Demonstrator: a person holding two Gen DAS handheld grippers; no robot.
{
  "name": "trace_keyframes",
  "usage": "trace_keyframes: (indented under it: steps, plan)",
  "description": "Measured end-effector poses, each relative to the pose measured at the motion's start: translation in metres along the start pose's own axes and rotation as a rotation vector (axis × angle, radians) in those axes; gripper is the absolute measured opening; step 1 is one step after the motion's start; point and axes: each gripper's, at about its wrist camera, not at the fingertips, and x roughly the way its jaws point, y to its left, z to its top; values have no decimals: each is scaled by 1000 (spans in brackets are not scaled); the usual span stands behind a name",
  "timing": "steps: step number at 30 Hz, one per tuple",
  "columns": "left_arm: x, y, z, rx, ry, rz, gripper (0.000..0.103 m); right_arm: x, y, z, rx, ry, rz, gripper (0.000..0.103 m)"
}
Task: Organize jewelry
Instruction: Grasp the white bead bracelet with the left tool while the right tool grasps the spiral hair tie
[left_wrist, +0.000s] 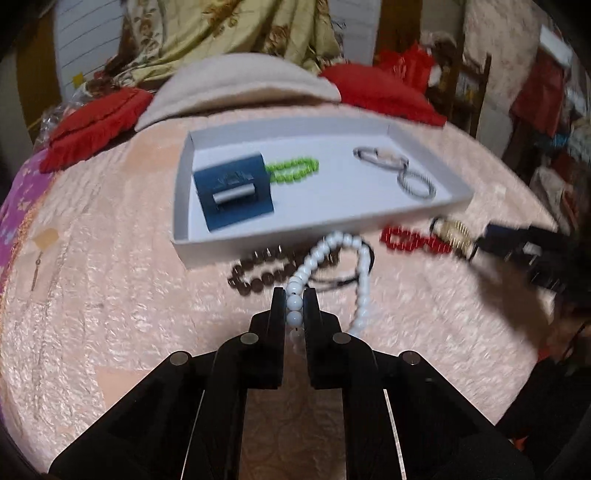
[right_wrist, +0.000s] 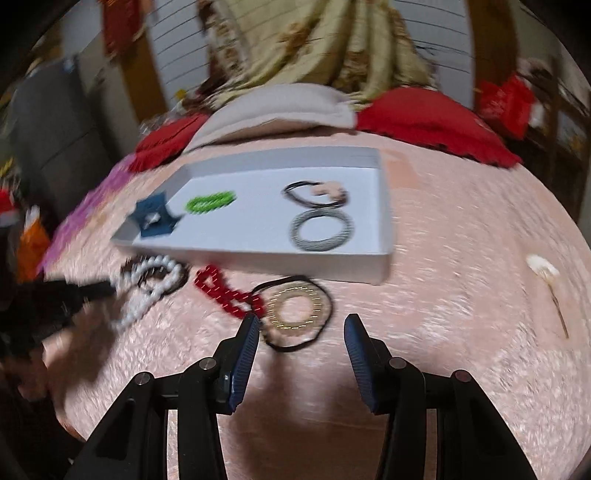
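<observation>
On a pink bedspread (left_wrist: 110, 295), the left gripper (left_wrist: 294, 295) pinches a white bead strand (left_wrist: 325, 251) lying over a brown bead bracelet (left_wrist: 255, 280), just before the white tray (left_wrist: 258, 243). Further right, the right gripper (right_wrist: 301, 325) hangs spread above a gold bangle (right_wrist: 295, 310) beside a red bracelet (right_wrist: 225, 291).

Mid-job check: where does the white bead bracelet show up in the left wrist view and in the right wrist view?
Left wrist view: white bead bracelet sits at centre, just below the tray, with one end clamped in the left gripper.
Right wrist view: the same bracelet lies at left, below the tray's near left corner.
Shared landmark: the white tray, with the green bracelet inside.
</observation>
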Motion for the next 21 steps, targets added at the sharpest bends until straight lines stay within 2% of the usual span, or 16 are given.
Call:
trace_keyframes:
  steps: [4,12,21]
  plan:
    - [0,7,4,-46,-6,-5,8,12,4,5,-33,-3,-8,40]
    - [1,3,6,-38,-1,-12,8,36,0,13,-17,45,-20,40]
    - [7,3,6,-40,17,-2,8,41,9,11,-72,60,-59,42]
